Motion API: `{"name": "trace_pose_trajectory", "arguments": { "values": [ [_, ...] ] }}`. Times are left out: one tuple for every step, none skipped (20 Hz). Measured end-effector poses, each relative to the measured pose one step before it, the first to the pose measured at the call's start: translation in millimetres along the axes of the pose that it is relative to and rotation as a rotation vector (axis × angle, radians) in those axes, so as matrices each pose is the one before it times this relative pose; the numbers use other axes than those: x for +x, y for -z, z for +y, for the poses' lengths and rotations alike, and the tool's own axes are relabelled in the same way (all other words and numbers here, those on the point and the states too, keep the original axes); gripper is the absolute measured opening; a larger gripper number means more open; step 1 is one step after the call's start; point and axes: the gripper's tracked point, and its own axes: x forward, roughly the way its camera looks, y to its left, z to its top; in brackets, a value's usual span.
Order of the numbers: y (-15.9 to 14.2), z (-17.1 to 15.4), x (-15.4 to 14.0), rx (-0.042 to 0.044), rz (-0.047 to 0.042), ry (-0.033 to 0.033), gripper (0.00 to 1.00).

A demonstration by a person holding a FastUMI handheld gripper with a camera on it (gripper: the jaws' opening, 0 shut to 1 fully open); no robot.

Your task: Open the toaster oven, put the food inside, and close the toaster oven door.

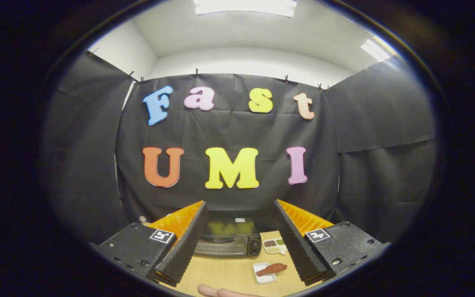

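A black toaster oven [228, 239] stands on the wooden table [225, 274] beyond my fingers, its door closed, knobs on its right side. In front of it to the right lies a brown piece of food [272, 269] on a small white tray [264, 273]. My gripper [239, 243] hangs well above the table with its two fingers spread wide, open and holding nothing. The oven shows in the gap between the fingers; the food lies close to the right finger [293, 239].
A second small dish [274, 246] with mixed food sits just right of the oven. A person's fingers [221, 292] rest on the table's near edge. Black cloth walls close in the booth behind and to both sides.
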Motion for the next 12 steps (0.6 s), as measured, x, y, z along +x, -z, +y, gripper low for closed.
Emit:
{"name": "trace_pose_trajectory", "arguments": {
  "values": [
    [6.86,3.23,5.25,-0.00035,0.00968,-0.00561,1.00],
    [5.39,3.55,7.17,-0.00215,0.01500,-0.00579,1.00],
    [8.42,3.56,8.39,0.00098,0.02166,-0.00950,1.00],
    [9.87,2.29,10.84,0.00482,0.02802,-0.00115,1.00],
    [4.82,1.82,12.05,0.00037,0.01239,-0.00262,1.00],
    [6.50,3.97,12.75,-0.00670,0.02144,-0.00427,1.00],
    [10.94,5.33,15.31,-0.00315,0.02249,-0.00834,1.00],
    [8.65,5.11,16.14,-0.00245,0.02514,-0.00343,1.00],
    [10.38,3.22,15.73,-0.00566,0.02919,-0.00603,1.00],
    [10.72,4.02,16.60,-0.00300,0.03131,-0.00426,1.00],
    [10.59,3.62,17.74,0.00176,0.03014,-0.00313,1.00],
    [7.39,2.25,15.15,0.00188,0.02272,0.00051,1.00]
  ]
}}
